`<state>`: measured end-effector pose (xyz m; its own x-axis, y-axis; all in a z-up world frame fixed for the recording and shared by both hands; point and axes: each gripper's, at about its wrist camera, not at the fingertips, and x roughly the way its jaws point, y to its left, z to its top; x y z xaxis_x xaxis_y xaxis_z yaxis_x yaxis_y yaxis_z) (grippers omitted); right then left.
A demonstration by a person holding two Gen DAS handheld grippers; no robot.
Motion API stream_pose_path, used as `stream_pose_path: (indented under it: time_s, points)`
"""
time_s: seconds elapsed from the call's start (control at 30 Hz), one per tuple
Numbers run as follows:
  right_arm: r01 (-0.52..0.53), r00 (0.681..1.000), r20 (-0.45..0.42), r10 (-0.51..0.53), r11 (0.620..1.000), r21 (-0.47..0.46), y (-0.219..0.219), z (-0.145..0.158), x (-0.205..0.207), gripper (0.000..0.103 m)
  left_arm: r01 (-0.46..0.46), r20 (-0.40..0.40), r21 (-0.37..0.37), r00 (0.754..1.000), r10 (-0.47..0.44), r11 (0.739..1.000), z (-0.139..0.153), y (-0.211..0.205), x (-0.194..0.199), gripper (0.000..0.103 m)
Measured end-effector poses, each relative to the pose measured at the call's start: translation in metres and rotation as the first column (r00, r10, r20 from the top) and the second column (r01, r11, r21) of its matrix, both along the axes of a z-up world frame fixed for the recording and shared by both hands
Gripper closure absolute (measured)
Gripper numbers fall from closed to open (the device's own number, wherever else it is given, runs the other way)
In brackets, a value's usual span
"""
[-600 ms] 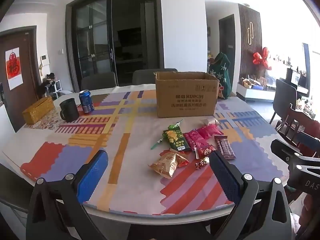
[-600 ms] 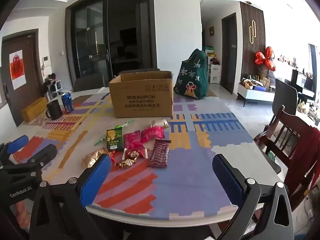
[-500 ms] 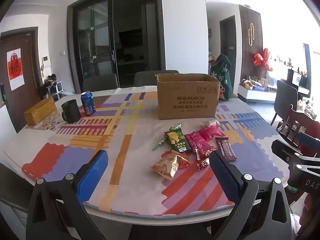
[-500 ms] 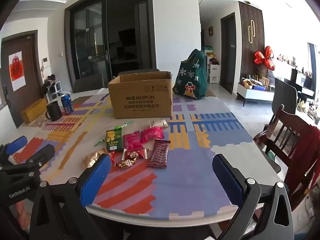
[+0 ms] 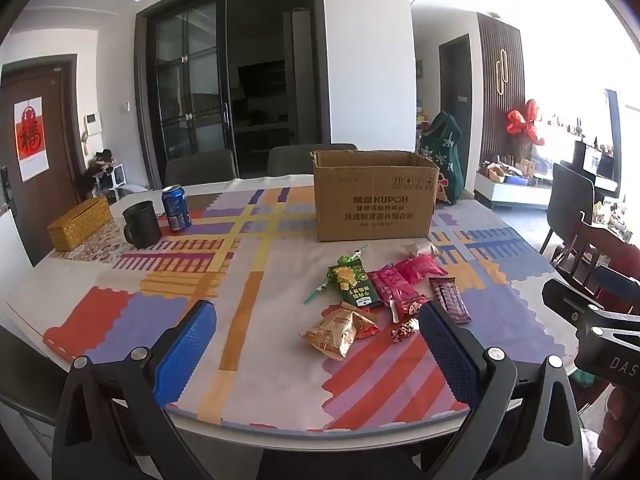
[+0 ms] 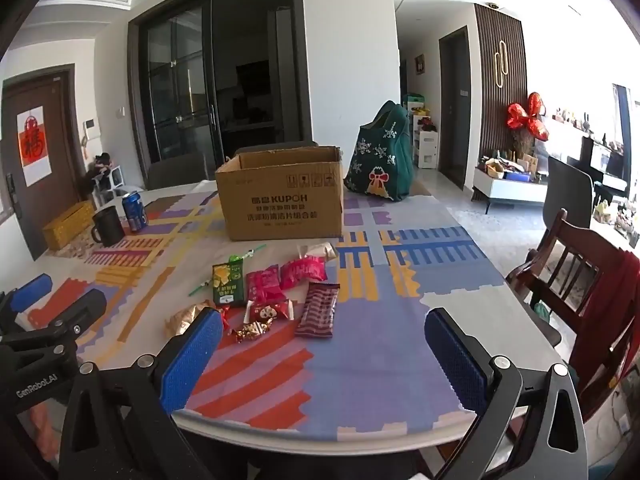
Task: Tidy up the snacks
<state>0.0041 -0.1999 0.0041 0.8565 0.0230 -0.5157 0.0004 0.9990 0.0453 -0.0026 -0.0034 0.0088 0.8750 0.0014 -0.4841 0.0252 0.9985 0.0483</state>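
Several snack packs lie in a loose cluster on the patterned tablecloth: a green pack [image 5: 353, 285] [image 6: 228, 283], pink packs [image 5: 420, 269] [image 6: 302, 270], a dark red bar [image 5: 449, 299] [image 6: 319, 311], a tan bag [image 5: 332, 331] and small candies [image 6: 253, 329]. An open cardboard box [image 5: 374, 196] [image 6: 282, 196] stands upright behind them. My left gripper [image 5: 316, 344] is open and empty above the table's near edge, in front of the cluster. My right gripper [image 6: 324, 348] is open and empty, near the edge, right of the cluster.
A black mug [image 5: 141, 225] [image 6: 108, 226], a blue can [image 5: 176, 208] [image 6: 134, 211] and a golden box [image 5: 79, 223] [image 6: 68, 225] stand at the far left. A green bag [image 6: 380, 168] sits behind the box. A wooden chair [image 6: 576, 280] stands at the right.
Both grippers have shifted slightly forward and down towards the table. The snacks and box have not moved; both grippers stay open.
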Motion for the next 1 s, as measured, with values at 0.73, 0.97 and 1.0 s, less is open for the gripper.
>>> stream_pose_path:
  time_s: [0.73,0.97,1.0]
  points:
    - [0.0,1.0,0.001,0.0,1.0,0.002,-0.0004,0.0,-0.0004,0.001,0.001,0.005,-0.007,1.0,-0.001,1.0,0.0017,0.0037,-0.005,0.0]
    - [0.0,1.0,0.003,0.0,1.0,0.001,-0.0005,0.0,-0.0007,0.001,-0.001,0.008,-0.007,1.0,0.001,1.0,0.001,0.0039,-0.0049,0.0]
    - [0.0,1.0,0.002,0.0,1.0,0.001,-0.0005,0.0,-0.0008,0.001,-0.002,0.008,-0.007,1.0,0.002,1.0,0.0012,0.0038,-0.005,0.0]
